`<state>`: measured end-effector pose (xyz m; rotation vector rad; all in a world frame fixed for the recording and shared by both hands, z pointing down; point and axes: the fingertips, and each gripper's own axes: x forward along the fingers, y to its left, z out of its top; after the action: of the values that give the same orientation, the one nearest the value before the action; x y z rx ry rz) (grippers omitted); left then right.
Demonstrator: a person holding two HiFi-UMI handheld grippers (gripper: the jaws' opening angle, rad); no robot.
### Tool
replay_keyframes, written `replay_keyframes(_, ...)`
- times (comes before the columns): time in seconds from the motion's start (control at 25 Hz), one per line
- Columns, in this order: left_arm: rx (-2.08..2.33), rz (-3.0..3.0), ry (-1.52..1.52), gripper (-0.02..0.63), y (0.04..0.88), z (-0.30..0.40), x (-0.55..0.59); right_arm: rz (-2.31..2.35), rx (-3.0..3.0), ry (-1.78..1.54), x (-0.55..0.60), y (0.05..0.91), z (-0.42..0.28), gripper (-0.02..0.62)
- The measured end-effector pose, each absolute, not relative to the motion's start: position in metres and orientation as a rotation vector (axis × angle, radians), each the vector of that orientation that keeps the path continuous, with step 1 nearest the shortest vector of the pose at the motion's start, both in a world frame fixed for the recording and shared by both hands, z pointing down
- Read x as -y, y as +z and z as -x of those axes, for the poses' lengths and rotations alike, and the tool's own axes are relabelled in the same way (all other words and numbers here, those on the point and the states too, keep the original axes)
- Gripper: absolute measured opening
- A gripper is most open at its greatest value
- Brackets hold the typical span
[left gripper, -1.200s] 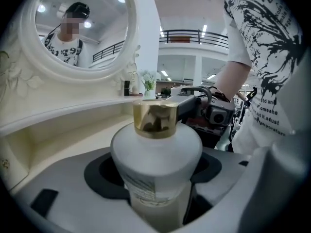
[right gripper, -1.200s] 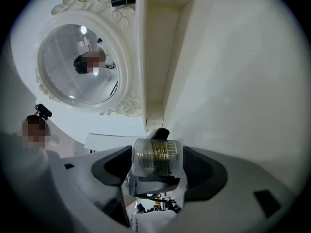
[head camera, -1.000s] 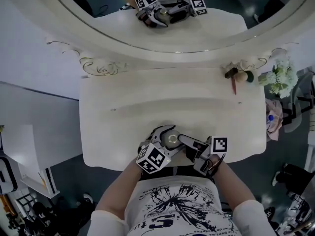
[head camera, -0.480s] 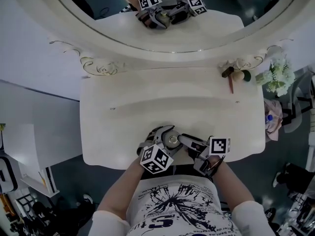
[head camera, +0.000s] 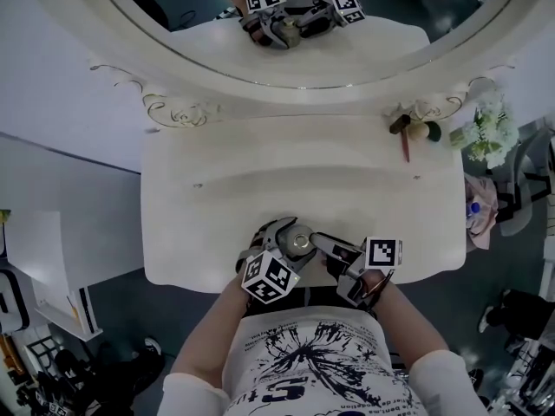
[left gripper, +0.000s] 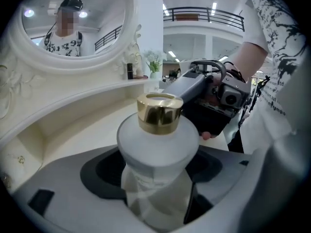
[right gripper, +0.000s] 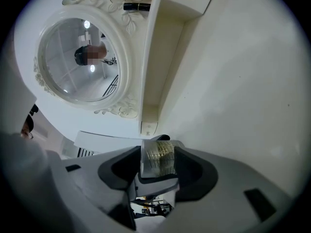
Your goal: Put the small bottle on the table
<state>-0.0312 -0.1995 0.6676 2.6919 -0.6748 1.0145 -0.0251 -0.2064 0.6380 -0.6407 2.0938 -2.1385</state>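
Note:
A small frosted white bottle [left gripper: 158,149] with a gold cap [left gripper: 159,111] stands upright between the jaws of my left gripper [left gripper: 158,188], which is shut on its body. From above, the cap [head camera: 301,243] shows over the front edge of the white dressing table [head camera: 260,172], with the left gripper [head camera: 291,237] around it. My right gripper [head camera: 314,243] reaches in from the right. Its jaws have just been closing, and in the right gripper view [right gripper: 158,168] the pads sit against both sides of the gold cap [right gripper: 158,158].
A large oval mirror [head camera: 303,24] in an ornate white frame rises behind the table and reflects both grippers. A few small cosmetic items [head camera: 409,133] lie at the back right, beside a bunch of white flowers [head camera: 487,133]. The person's torso is close behind the front edge.
Both grippers stay at the table's front edge with the bottle between them. The left gripper's marker cube has tipped and shifted a little left. The right fingers sit tighter to the cap.

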Motion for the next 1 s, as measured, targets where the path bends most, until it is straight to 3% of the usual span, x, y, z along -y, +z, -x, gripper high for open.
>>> replay_keyframes(0.12,0.706,-2.687,1.003,0.353,0.663,0.037,0.198,0.644,-2.113,-2.094,0.208,0.630,0.027,0.204)
replay_keyframes(0.4,0.908,-2.675,1.078,0.353,0.639,0.066,0.190,0.676,-2.142,-1.996,0.218,0.599,0.021,0.067)
replay_keyframes(0.64,0.981,-2.655,0.931,0.348,0.596,0.087,0.186,0.593,-2.196,-1.922,0.221,0.564,0.027,0.029)
replay_keyframes(0.68,1.018,-2.657,0.901,0.319,0.587,0.092,0.189,0.583,-2.200,-1.914,0.221,0.559,0.029,0.026)
replay_keyframes(0.8,1.185,-2.643,0.814,0.064,0.562,0.111,0.200,0.566,-2.222,-1.889,0.222,0.544,0.034,0.025)
replay_keyframes(1.0,1.303,-2.642,0.661,0.020,0.525,0.124,0.221,0.649,-2.343,-1.782,0.228,0.524,0.038,0.018)
